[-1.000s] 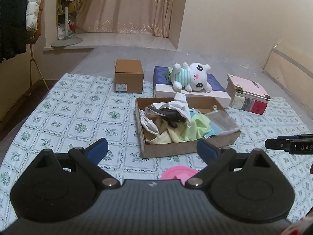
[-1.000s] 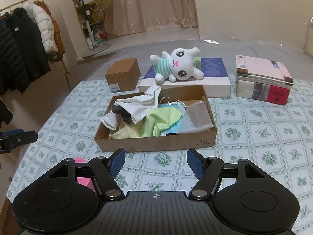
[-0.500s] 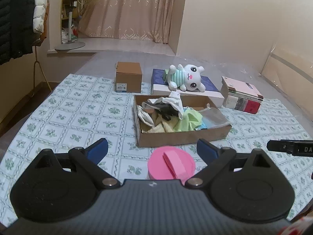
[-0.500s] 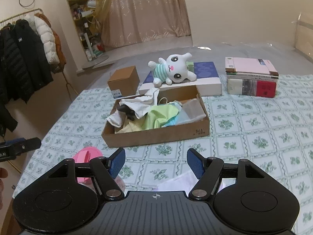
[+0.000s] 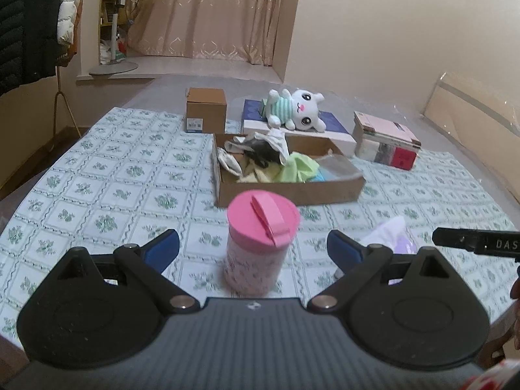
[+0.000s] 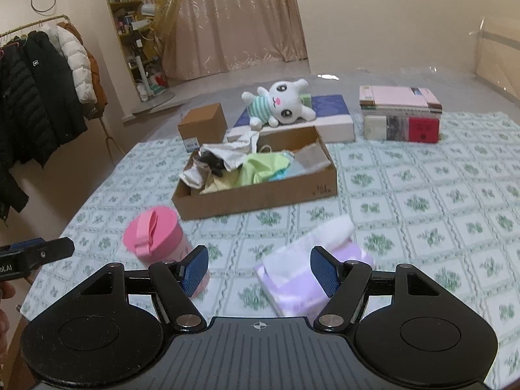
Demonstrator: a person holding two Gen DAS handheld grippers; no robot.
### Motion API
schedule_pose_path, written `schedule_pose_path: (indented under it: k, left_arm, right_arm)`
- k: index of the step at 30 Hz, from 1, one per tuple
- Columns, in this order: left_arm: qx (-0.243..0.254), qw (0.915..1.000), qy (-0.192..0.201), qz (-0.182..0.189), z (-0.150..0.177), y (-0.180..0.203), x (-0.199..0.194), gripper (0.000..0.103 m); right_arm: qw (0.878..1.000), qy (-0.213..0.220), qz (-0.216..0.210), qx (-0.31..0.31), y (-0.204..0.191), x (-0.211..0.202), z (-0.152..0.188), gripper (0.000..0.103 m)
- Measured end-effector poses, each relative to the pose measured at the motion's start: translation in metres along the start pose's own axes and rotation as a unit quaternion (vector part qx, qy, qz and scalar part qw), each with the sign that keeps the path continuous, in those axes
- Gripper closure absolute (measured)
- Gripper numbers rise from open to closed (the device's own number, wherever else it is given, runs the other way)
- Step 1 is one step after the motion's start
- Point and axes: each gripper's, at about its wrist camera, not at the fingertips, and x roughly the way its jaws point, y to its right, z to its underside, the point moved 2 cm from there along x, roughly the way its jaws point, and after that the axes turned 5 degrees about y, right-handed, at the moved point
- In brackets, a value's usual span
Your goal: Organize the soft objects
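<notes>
An open cardboard box [image 5: 292, 191] [image 6: 256, 198] holds several crumpled cloths, white, dark, yellow and green. A white plush bunny [image 5: 297, 110] [image 6: 281, 104] lies on a blue-and-white flat box behind it. A purple-and-white tissue pack [image 6: 312, 273] [image 5: 393, 237] lies on the tablecloth near me. My left gripper [image 5: 253, 248] is open and empty, with a pink-lidded cup [image 5: 260, 243] [image 6: 159, 243] just ahead between its fingers. My right gripper [image 6: 259, 271] is open and empty, just above the tissue pack.
A small closed cardboard box [image 5: 206, 110] stands at the back left. A stack of books [image 5: 386, 139] [image 6: 401, 113] sits at the back right. Coats hang on a rack [image 6: 39, 91] to the left. The table edge is close below both grippers.
Both grippers have pulled back from the box. The pink cup and the tissue pack have come into view close in front of them. Both stay open.
</notes>
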Motion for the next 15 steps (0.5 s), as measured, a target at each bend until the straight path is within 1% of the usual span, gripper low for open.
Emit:
schedule_pose_path:
  k: [9,15]
  left_arm:
    - [0.003,0.9999,-0.016,0.002,0.027,0.012,-0.011,0.006]
    - [0.013,0.9996,-0.024,-0.008,0.04,0.017,-0.017,0.006]
  right_arm:
    - [1.0,-0.002,0.009,-0.016,-0.009,-0.021,0.03,0.034]
    - [1.0,-0.009,0.014,-0.016,-0.008,-0.03,0.048,0.034]
